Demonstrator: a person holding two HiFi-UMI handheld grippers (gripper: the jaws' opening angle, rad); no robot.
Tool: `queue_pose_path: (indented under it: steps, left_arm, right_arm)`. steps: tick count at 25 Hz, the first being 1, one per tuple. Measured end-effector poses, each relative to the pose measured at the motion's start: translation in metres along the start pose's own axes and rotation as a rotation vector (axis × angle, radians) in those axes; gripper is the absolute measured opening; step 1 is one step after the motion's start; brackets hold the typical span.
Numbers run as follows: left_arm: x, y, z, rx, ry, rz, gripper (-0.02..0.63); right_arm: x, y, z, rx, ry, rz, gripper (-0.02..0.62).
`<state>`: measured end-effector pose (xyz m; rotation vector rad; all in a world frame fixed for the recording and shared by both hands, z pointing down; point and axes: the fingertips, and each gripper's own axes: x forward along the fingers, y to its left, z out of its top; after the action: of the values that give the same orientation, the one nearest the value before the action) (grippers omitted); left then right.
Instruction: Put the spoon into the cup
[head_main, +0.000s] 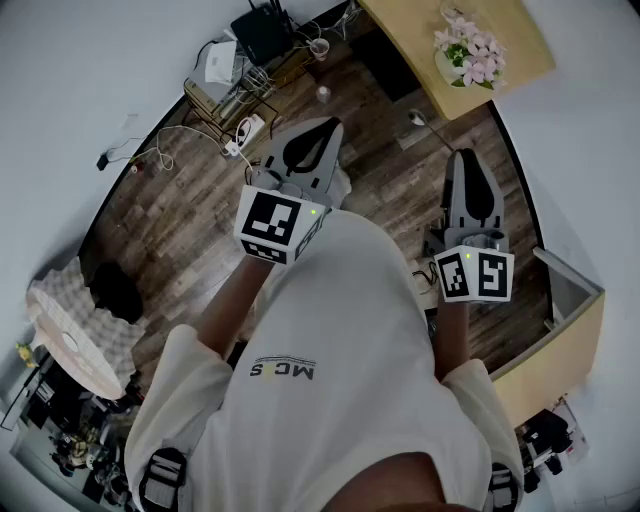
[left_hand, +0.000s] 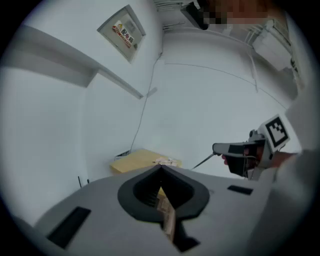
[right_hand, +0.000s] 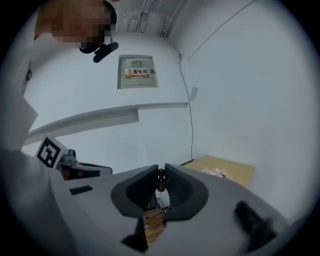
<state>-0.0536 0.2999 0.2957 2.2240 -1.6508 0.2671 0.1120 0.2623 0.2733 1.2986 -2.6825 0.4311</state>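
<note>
In the head view both grippers are held out in front of the person's chest, above a wood floor. My right gripper (head_main: 460, 155) is shut on a spoon (head_main: 417, 119), whose bowl sticks out ahead and to the left of the jaws. The left gripper view shows the spoon (left_hand: 204, 161) as a thin rod slanting down from the right gripper (left_hand: 216, 148). In the right gripper view a dark piece of it (right_hand: 161, 180) is pinched between the jaws. My left gripper (head_main: 325, 125) is shut with nothing in it. I cannot make out a cup for certain; a small clear vessel (head_main: 319, 46) stands on the floor far ahead.
A light wooden table (head_main: 520, 40) with a pot of pink flowers (head_main: 468, 52) stands ahead to the right. Cables, a power strip (head_main: 246, 130) and a black box (head_main: 262, 32) lie on the floor ahead to the left. White walls surround the area.
</note>
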Motion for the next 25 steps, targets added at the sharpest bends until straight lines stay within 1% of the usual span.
queue_pose_path:
  steps: [3,5,7,10,13,15,18,21,25]
  left_arm:
    - [-0.017,-0.052,-0.010,-0.028,0.008,-0.071,0.011]
    - [-0.033,-0.085,-0.023,-0.036,0.023,-0.112,0.011]
    - [-0.050,-0.112,-0.039,-0.028,0.059,-0.160,0.011]
    - [-0.070,-0.139,-0.064,-0.010,0.121,-0.251,0.011]
    - [-0.072,-0.159,-0.071,0.036,0.136,-0.321,0.011]
    - [-0.065,-0.168,-0.065,0.063,0.128,-0.344,0.011]
    - [-0.062,-0.175,-0.052,0.083,0.116,-0.364,0.011]
    - [-0.066,-0.175,-0.046,0.087,0.105,-0.362,0.011]
    - [-0.071,-0.175,-0.054,0.086,0.101,-0.335,0.011]
  right_arm:
    - [-0.055,0.015,-0.017,0.028,-0.005,-0.014,0.057]
    - [-0.086,0.019,-0.023,0.036,-0.022,-0.039,0.057]
    - [-0.114,0.021,-0.027,0.044,-0.048,-0.094,0.057]
    - [-0.155,0.025,-0.041,0.063,-0.076,-0.210,0.057]
    - [-0.183,0.018,-0.054,0.079,-0.079,-0.289,0.057]
    - [-0.191,0.011,-0.056,0.087,-0.079,-0.323,0.057]
    - [-0.200,0.010,-0.054,0.110,-0.082,-0.354,0.057]
    - [-0.204,0.015,-0.050,0.126,-0.109,-0.350,0.057]
    - [-0.210,0.015,-0.055,0.134,-0.136,-0.322,0.057]
